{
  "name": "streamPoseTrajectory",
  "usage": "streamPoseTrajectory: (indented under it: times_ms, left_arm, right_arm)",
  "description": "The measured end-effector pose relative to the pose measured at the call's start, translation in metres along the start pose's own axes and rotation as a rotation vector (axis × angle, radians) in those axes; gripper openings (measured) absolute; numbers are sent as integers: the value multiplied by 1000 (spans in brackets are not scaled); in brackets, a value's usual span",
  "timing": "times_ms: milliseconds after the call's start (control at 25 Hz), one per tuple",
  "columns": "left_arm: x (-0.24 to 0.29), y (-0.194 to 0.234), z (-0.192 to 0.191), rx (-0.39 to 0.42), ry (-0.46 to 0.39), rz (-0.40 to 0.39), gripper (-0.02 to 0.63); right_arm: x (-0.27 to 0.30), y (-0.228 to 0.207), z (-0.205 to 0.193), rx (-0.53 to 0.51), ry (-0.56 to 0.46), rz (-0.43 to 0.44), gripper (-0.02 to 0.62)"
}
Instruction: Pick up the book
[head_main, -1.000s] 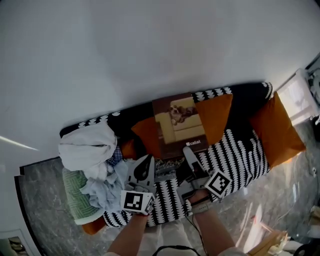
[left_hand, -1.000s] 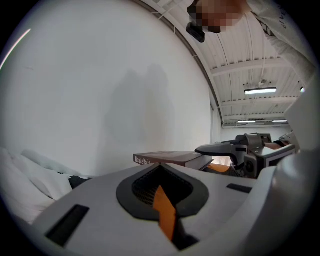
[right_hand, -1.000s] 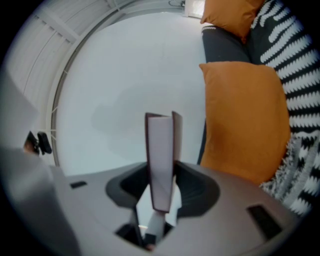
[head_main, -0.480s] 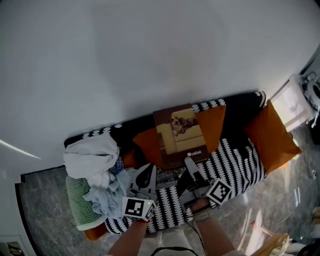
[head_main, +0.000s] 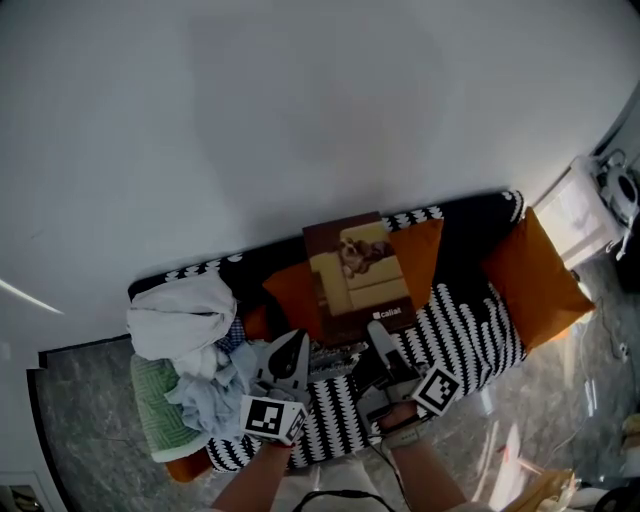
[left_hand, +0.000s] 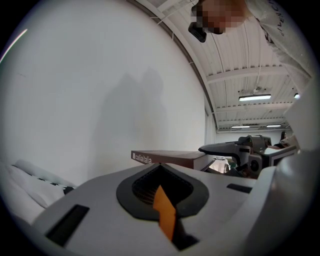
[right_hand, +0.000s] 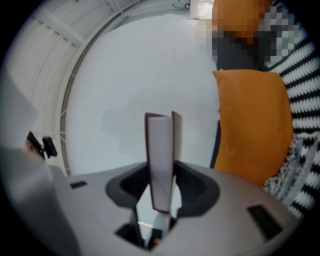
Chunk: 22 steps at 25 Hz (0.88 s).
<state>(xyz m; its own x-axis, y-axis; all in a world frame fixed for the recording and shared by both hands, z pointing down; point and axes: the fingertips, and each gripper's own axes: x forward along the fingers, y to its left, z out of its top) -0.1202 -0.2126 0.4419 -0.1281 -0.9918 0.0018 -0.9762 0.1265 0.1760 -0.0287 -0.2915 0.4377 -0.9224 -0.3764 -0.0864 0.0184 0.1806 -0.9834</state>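
The book (head_main: 358, 270) is brown with a picture of a cream sofa on its cover. It is held up in front of the white wall, over the striped sofa (head_main: 470, 325). My right gripper (head_main: 377, 333) is shut on its near edge. In the right gripper view the book (right_hand: 161, 155) stands edge-on between the two pads. My left gripper (head_main: 291, 345) hovers just left of the book and touches nothing. Its jaws stand slightly apart, orange showing through the gap, and it sees the book (left_hand: 170, 158) side-on, with my right gripper (left_hand: 235, 150) on it.
Orange cushions (head_main: 415, 255) (head_main: 535, 270) lean on the black-and-white sofa's back. A pile of white and blue clothes (head_main: 180, 310) and a green cushion (head_main: 150, 390) fill its left end. Grey marble floor (head_main: 80, 420) lies around it, and a white unit (head_main: 585, 205) stands at the right.
Both grippers have risen a little and the book has come up with the right one. The grip on the book is the same.
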Motion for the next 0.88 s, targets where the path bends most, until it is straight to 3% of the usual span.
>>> streamPoseTrajectory:
  times_ms: [400,880]
  left_arm:
    - [-1,-8,20,19,-26,-28,21]
    - [-6,-15,34,28,-43,-33,21]
  right_arm:
    - [0,25,-3,9,-11,54,173]
    - [-3,35,-4,-4,-4,49,173]
